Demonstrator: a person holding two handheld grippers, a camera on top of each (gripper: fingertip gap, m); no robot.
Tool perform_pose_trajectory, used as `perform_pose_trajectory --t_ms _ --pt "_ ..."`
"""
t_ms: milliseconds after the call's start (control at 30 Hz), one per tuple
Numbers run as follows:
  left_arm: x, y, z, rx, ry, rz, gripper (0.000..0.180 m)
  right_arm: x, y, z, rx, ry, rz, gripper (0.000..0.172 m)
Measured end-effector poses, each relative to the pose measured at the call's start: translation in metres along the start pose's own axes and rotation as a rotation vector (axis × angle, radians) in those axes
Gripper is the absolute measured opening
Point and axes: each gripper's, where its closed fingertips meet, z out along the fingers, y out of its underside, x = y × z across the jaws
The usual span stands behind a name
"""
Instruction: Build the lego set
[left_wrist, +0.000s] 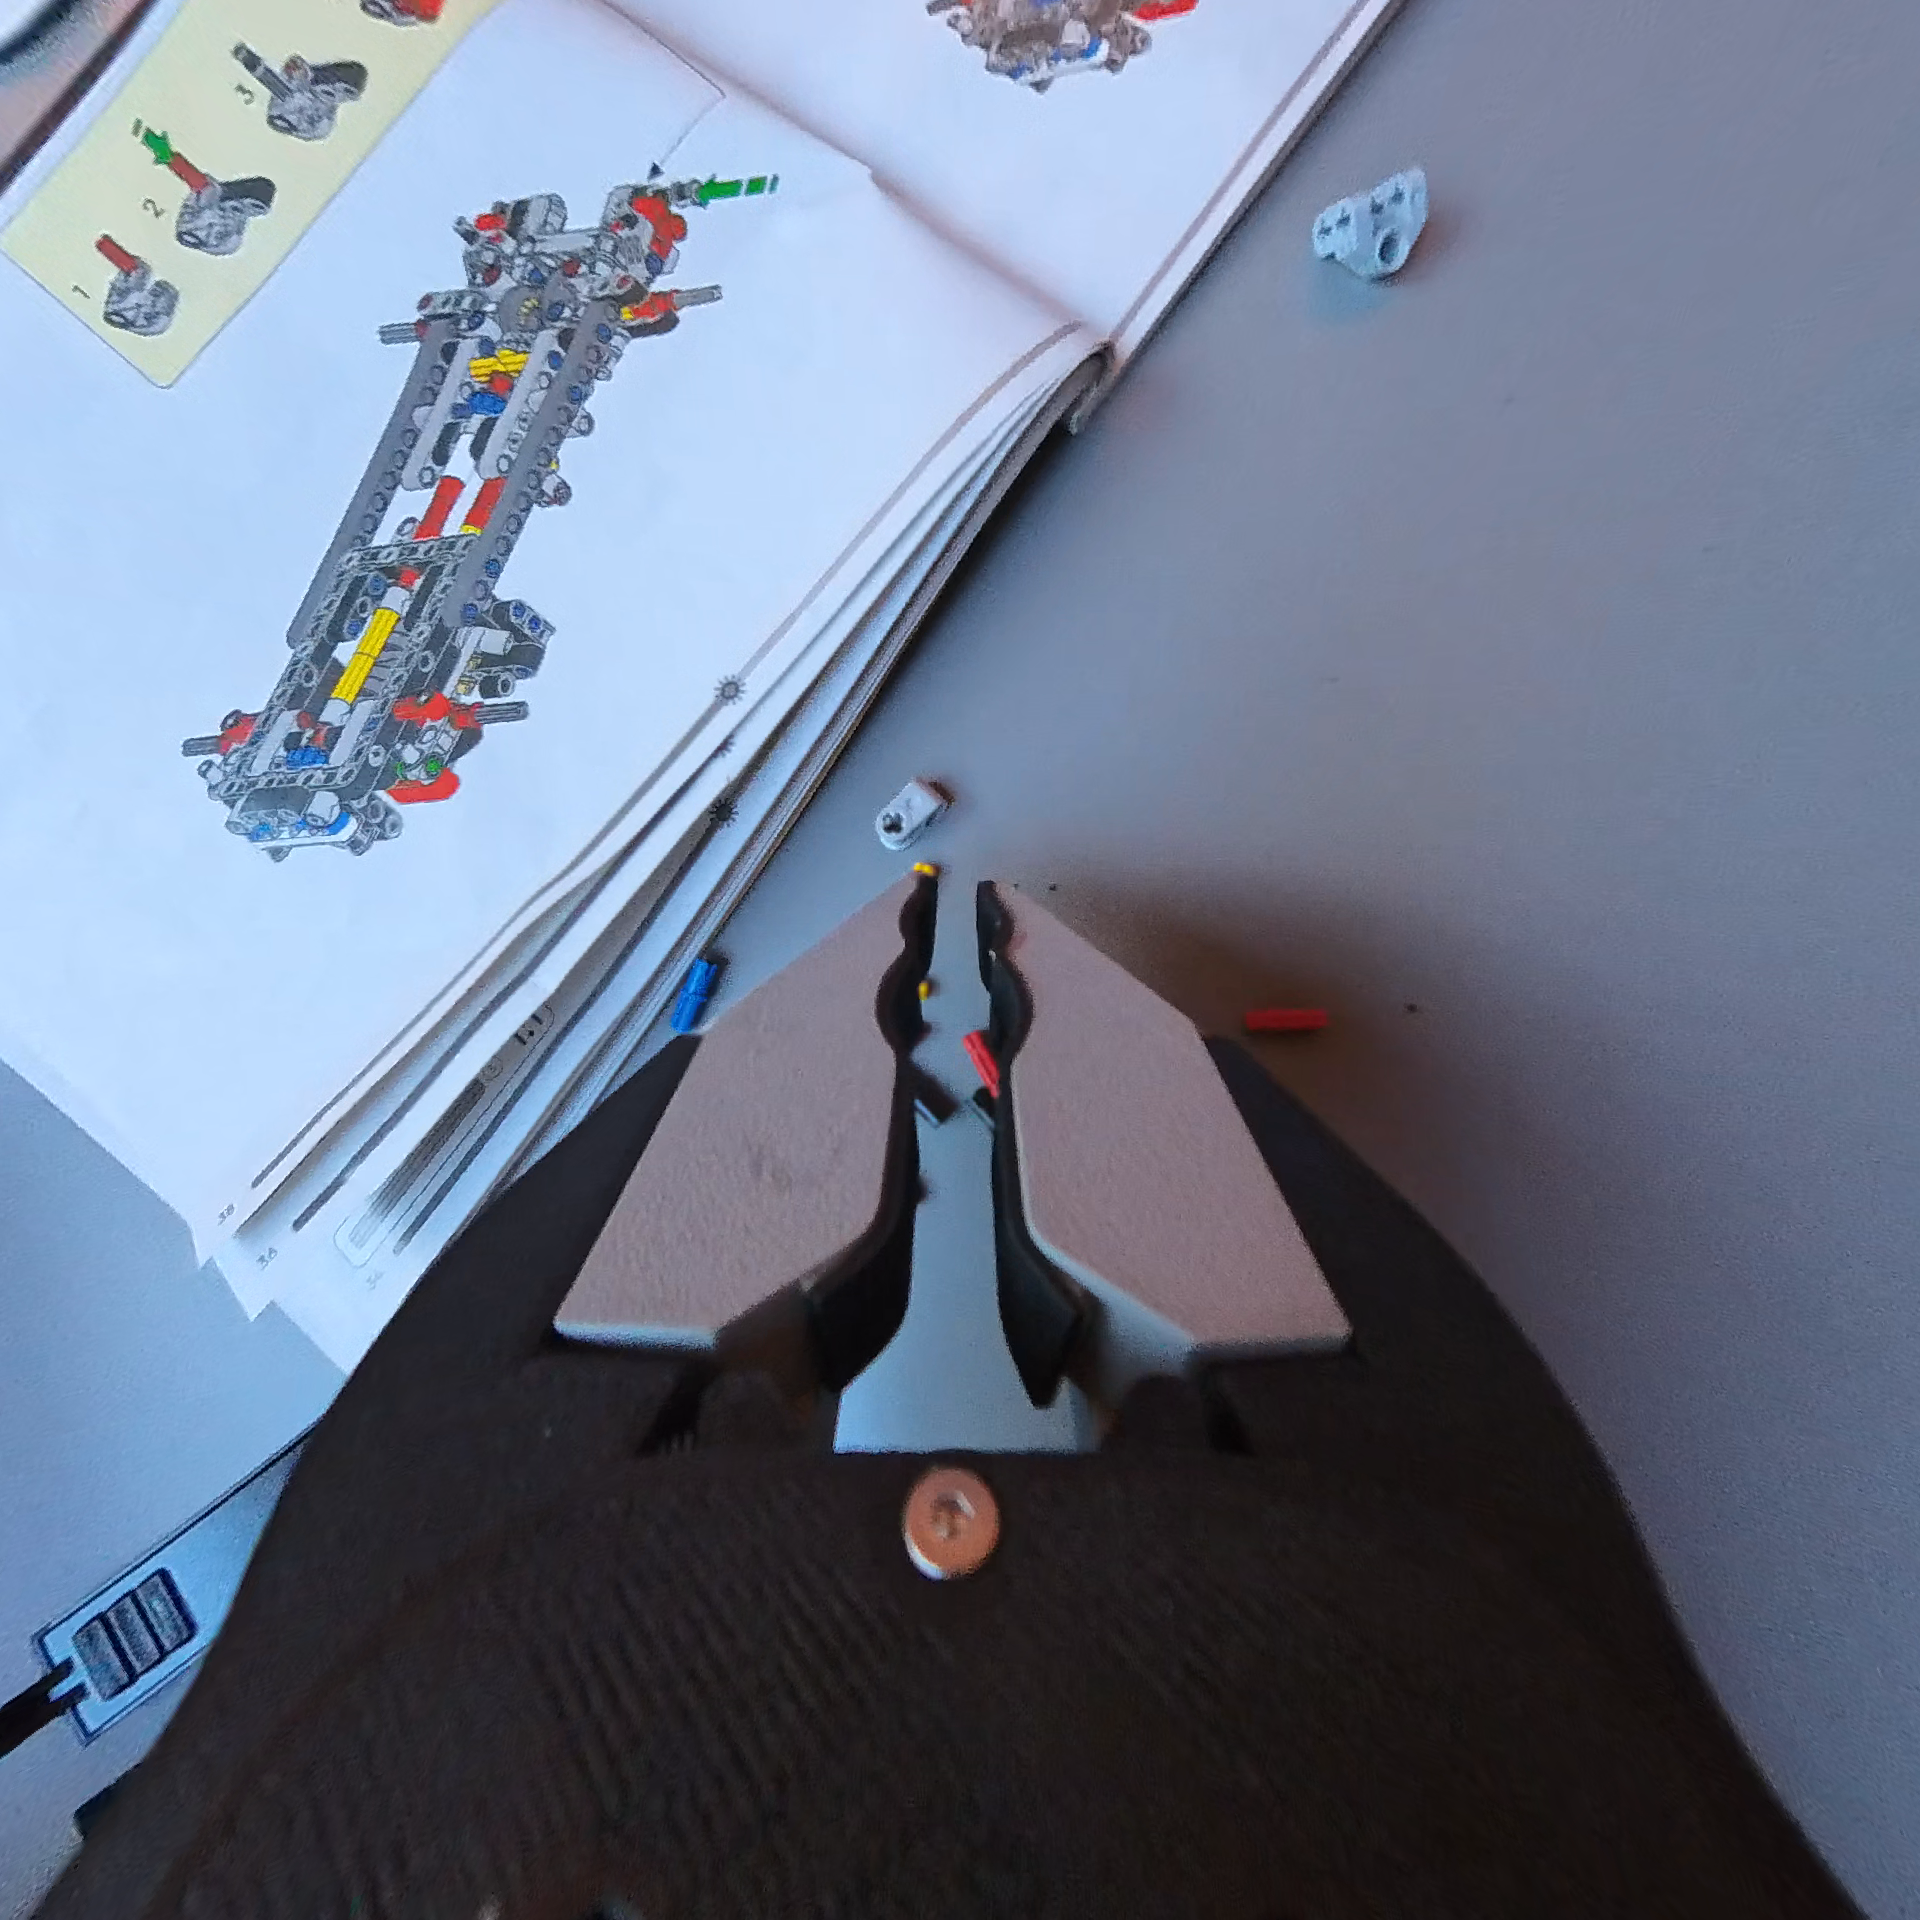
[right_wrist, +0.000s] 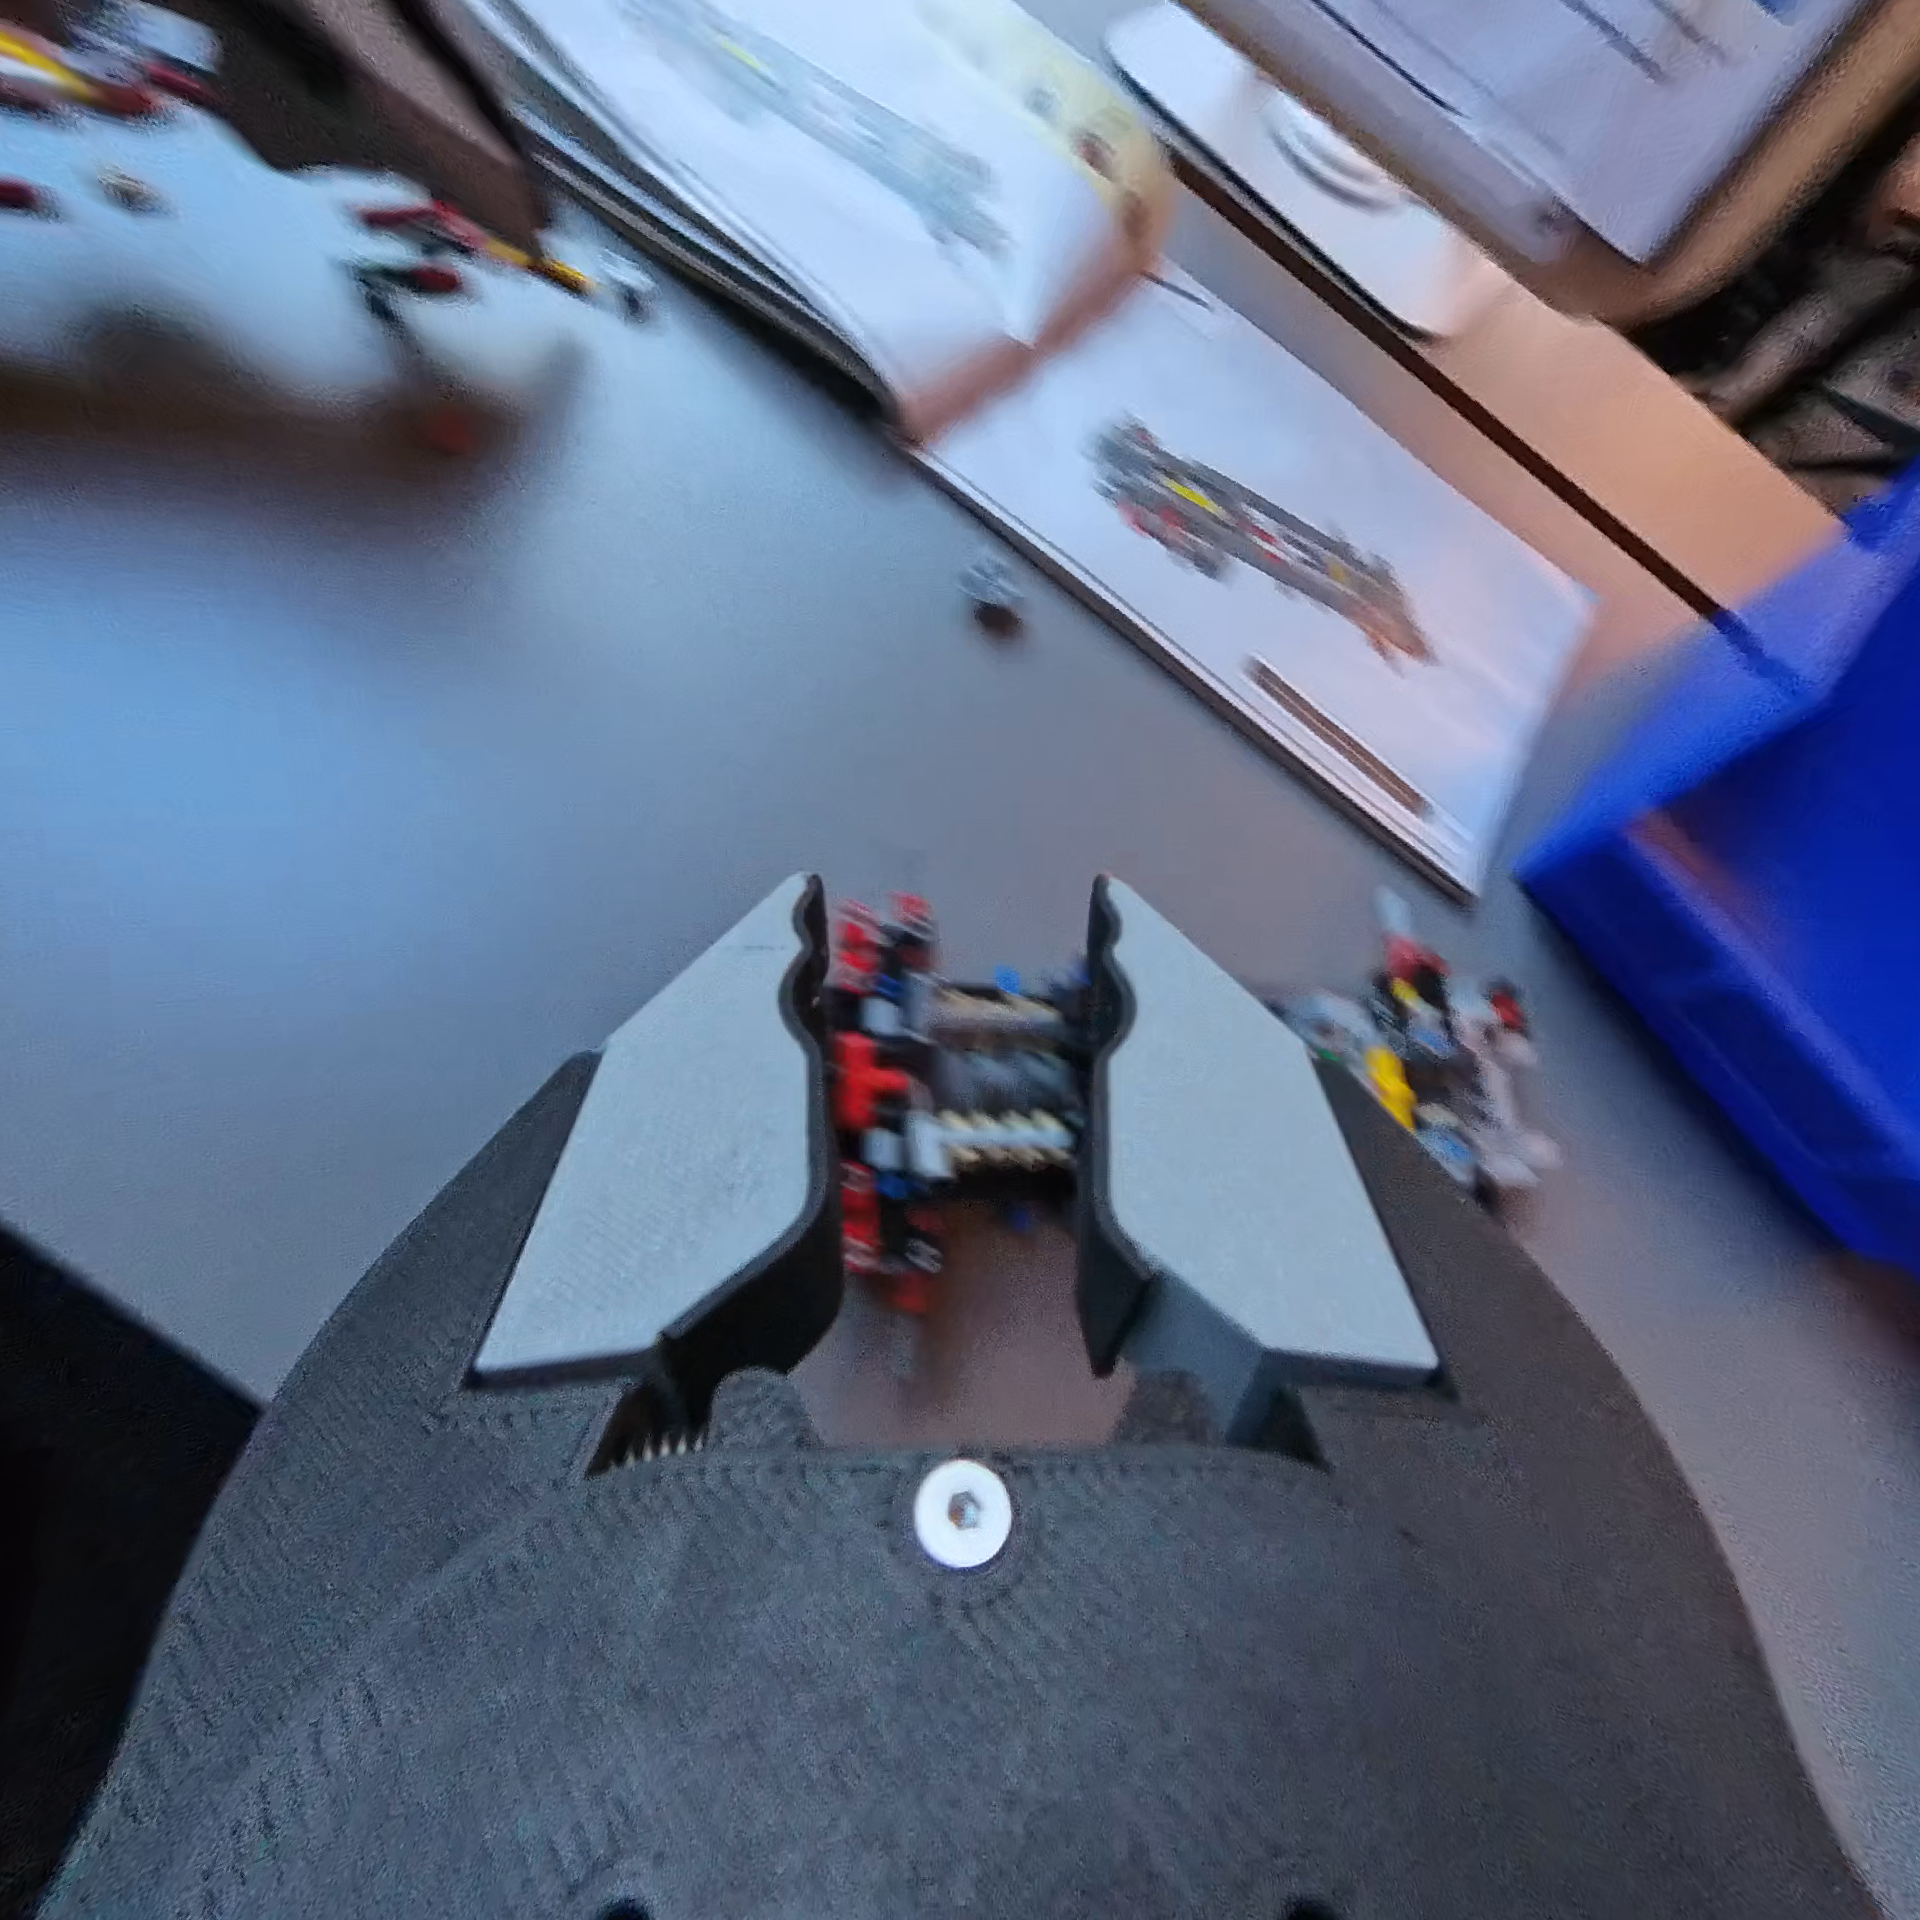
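Crosswise, right tongs (right_wrist: 951, 904) straddle a brick assembly (right_wrist: 956, 1081) (grip unclear); left tongs (left_wrist: 953, 883) nearly shut, bare

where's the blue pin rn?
Left wrist view: blue pin lies on the grey table, against the open booklet's page edges, just left of the left gripper's fingers.

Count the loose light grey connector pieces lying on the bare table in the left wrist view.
2: a small one just ahead of the jaws, beside the booklet's edge, and a bigger one far right. Others may hide under the gripper.

A grey tabletop (left_wrist: 1455, 623) under soft, warm-tinged light.
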Motion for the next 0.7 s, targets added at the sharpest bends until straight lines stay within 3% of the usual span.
perform_pose_trajectory --t_ms 167,267,400,500,600,700 --pt "0.038 -0.011 -0.007 0.052 0.206 0.023 0.008 -0.055 0.001 0.029 -0.107 -0.054 -0.202 0.043" --pt "0.071 0.001 -0.006 -0.024 0.328 0.111 0.01 -0.045 0.023 0.039 -0.222 0.024 -0.258 0.041" --pt "0.081 0.015 0.0 -0.104 0.346 0.156 0.008 -0.018 0.044 0.033 -0.292 0.111 -0.262 0.037" --pt "0.064 0.017 0.002 -0.12 0.274 0.129 0.0 0.008 0.062 0.021 -0.342 0.172 -0.213 0.039" --pt "0.027 0.02 0.003 -0.133 0.096 0.103 0.007 0.028 0.074 0.009 -0.389 0.226 -0.178 0.037" --pt "0.003 0.023 0.0 -0.142 0.004 0.055 0.009 0.017 0.045 0.011 -0.264 0.158 -0.104 0.036"
